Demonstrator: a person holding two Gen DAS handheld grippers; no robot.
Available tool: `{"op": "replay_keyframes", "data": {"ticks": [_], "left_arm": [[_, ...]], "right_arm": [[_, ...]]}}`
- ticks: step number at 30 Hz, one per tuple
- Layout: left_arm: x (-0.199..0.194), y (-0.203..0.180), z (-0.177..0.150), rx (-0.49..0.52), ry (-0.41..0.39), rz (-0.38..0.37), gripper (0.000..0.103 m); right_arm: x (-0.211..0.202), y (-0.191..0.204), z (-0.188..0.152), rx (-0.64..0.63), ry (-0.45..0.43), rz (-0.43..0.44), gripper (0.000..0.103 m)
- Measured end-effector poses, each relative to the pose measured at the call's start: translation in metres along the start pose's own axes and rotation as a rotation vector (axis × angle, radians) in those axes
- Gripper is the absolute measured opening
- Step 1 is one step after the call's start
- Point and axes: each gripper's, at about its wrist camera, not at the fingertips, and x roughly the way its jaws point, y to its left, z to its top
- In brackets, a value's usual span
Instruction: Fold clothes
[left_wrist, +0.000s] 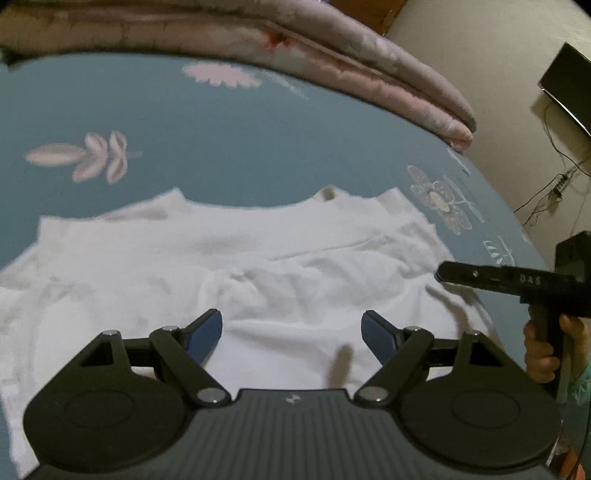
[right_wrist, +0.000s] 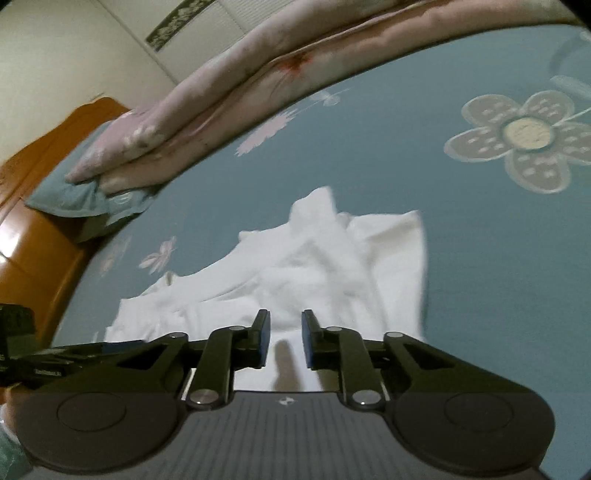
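Here we see a white shirt (left_wrist: 258, 266) lying flat on the blue floral bed sheet (left_wrist: 221, 140), its long axis across the left wrist view, collar edge toward the folded pink quilt (left_wrist: 369, 66). Our left gripper (left_wrist: 291, 332) hovers wide apart; our right gripper (right_wrist: 286, 339) stands narrowly apart, empty.

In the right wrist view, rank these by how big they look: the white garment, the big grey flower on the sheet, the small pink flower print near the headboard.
1. White garment, by far the largest.
2. Grey flower.
3. Pink flower print, smallest, though the fisheye makes true sizes unsure.
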Motion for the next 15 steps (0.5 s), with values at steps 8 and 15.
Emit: {"op": "replay_keyframes", "data": {"ticks": [8,15], "left_arm": [[-0.023,-0.02,-0.022,0.095,0.026,-0.004,0.085],[-0.024,0.016,-0.048,0.026,0.043,0.041,0.086]], "right_arm": [[-0.016,0.026,-0.031,-0.051,0.036,0.04,0.037],[-0.033,-0.018,-0.044,0.095,0.013,0.023,0.035]]}}
